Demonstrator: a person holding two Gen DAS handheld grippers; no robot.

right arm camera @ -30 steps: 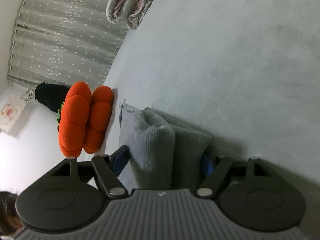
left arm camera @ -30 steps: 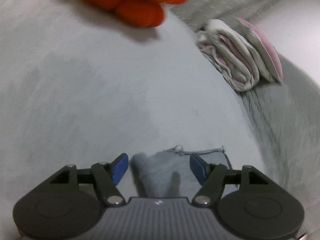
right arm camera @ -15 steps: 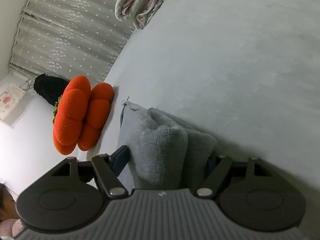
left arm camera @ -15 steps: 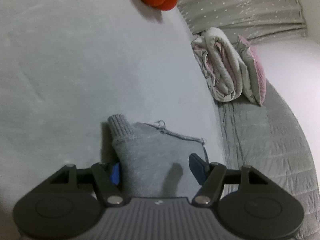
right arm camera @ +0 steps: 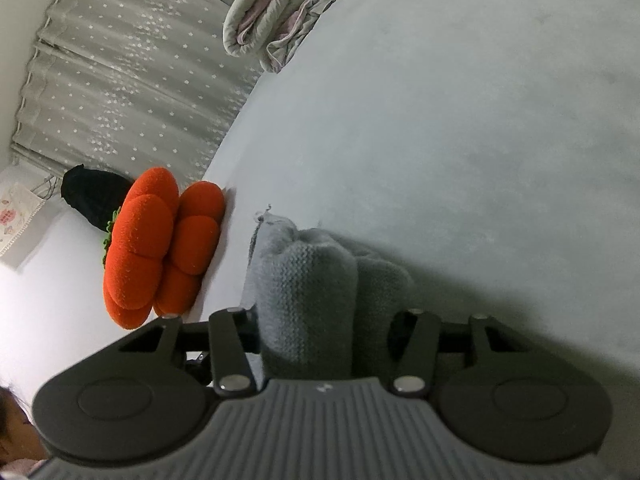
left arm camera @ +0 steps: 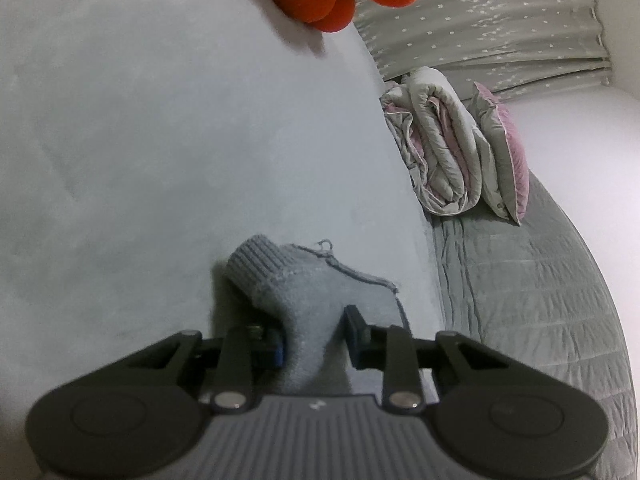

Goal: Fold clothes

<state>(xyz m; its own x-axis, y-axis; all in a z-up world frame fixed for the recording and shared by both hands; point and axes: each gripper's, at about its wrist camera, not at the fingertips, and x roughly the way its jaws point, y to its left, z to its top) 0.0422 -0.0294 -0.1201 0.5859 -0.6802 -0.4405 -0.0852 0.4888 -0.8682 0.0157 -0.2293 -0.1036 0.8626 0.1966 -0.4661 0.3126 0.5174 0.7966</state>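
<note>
A grey knit garment (left arm camera: 308, 284) lies bunched on the pale grey bed surface (left arm camera: 160, 140). Its ribbed cuff (left arm camera: 252, 264) sticks out to the left. My left gripper (left arm camera: 314, 336) is closing, and its pads pinch a fold of the knit just behind the cuff. In the right wrist view the same garment (right arm camera: 308, 280) shows as a thick double roll. My right gripper (right arm camera: 324, 320) is closing around that roll. The cloth fills the gap and hides both pads.
An orange pumpkin cushion (right arm camera: 160, 240) lies beyond the garment, at the bed's edge by the wall. A rolled quilt (left arm camera: 436, 160) and a pink pillow (left arm camera: 504, 160) rest on a grey quilted cover (left arm camera: 540, 300). A starred grey curtain (right arm camera: 120, 80) hangs behind. A person's head (right arm camera: 12, 432) shows at the lower left.
The left gripper moved in over the garment and its jaws narrowed from wide apart to pinching the knit. The right jaws also drew in against the roll.
</note>
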